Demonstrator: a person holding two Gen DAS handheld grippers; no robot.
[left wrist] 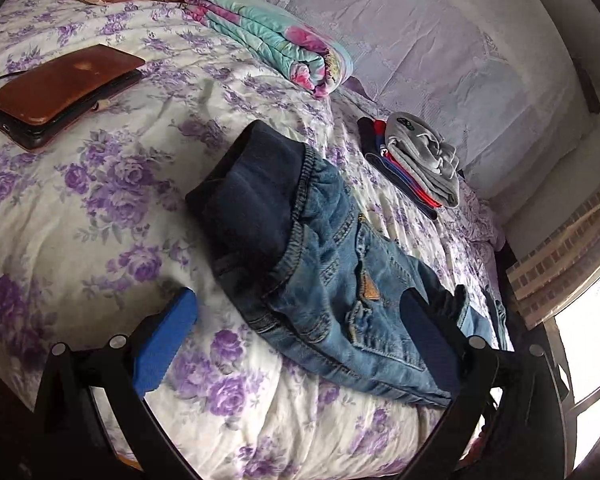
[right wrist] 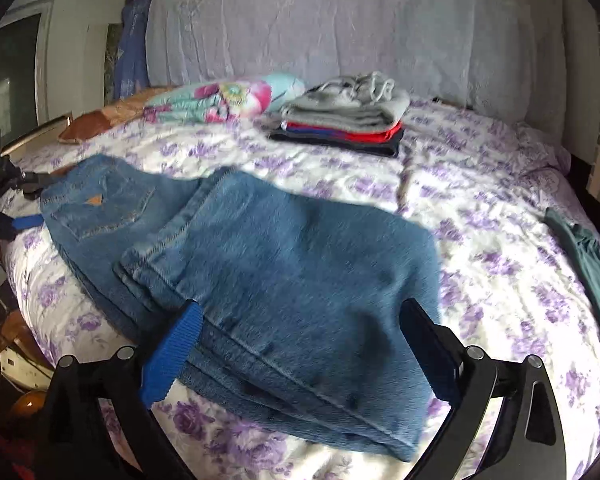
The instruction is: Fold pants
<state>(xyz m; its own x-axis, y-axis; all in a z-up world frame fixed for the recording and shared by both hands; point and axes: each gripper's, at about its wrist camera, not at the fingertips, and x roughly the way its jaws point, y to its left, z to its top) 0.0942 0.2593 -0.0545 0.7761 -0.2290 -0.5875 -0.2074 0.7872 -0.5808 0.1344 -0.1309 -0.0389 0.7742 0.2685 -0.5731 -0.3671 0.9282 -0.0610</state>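
A pair of blue jeans (left wrist: 332, 264) lies on the flowered bedspread (left wrist: 100, 200), waistband turned back to show a dark lining. My left gripper (left wrist: 300, 320) is open, wide apart, just above the waist end; its right finger (left wrist: 424, 332) rests over the denim. In the right wrist view the jeans (right wrist: 292, 264) lie folded over, the legs doubled toward the pocket end. My right gripper (right wrist: 300, 336) is open, its fingers straddling the folded leg end. The left gripper also shows at the far left of the right wrist view (right wrist: 16, 220).
A stack of folded clothes (right wrist: 348, 116) with a grey garment on top sits toward the headboard. A rolled floral blanket (left wrist: 276, 36) lies beside it. A brown-cased phone (left wrist: 64, 92) lies on the bed. A green garment (right wrist: 592, 264) lies at the right edge.
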